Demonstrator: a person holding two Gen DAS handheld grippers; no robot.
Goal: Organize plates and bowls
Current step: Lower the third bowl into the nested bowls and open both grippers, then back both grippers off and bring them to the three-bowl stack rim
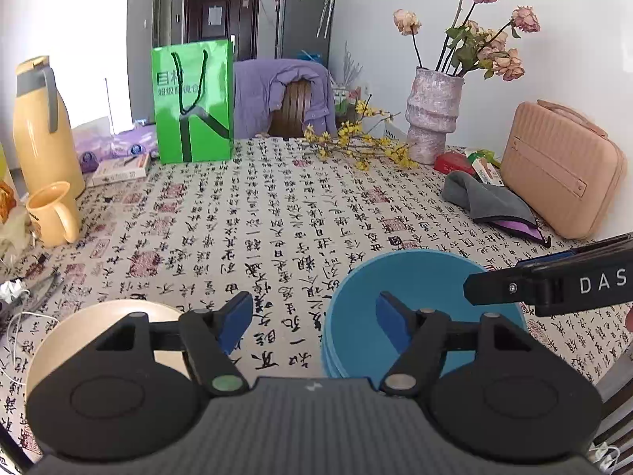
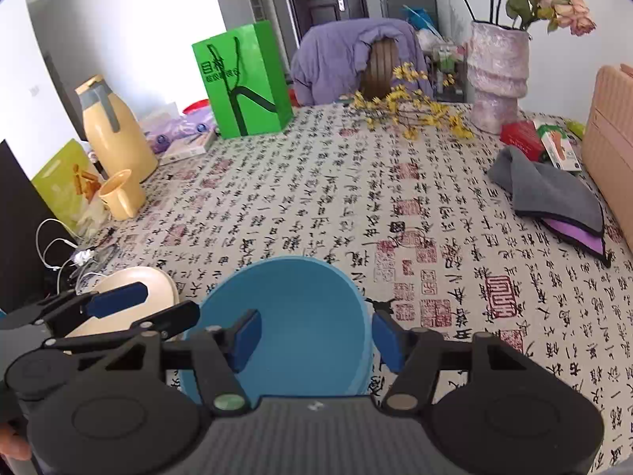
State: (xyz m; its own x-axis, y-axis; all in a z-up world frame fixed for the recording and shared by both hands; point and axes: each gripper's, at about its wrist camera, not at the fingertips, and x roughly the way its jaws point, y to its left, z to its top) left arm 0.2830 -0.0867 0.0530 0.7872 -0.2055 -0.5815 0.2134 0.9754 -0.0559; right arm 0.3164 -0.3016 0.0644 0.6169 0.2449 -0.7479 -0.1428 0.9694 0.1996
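Both my claws gape empty, left claw (image 1: 314,318), right claw (image 2: 316,336) straddling the blue bowl stack's (image 2: 292,308) rim; a careless closing could tip it

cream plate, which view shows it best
The right wrist view: the cream plate shows its rim and face beside the blue bowl, partly crossed by the left gripper. In the left wrist view the gripper's own body covers most of it.

We hold two black grippers: left gripper (image 1: 314,322) and right gripper (image 2: 316,334), with blue pads, silver pivot screws, white "DAS" lettering.
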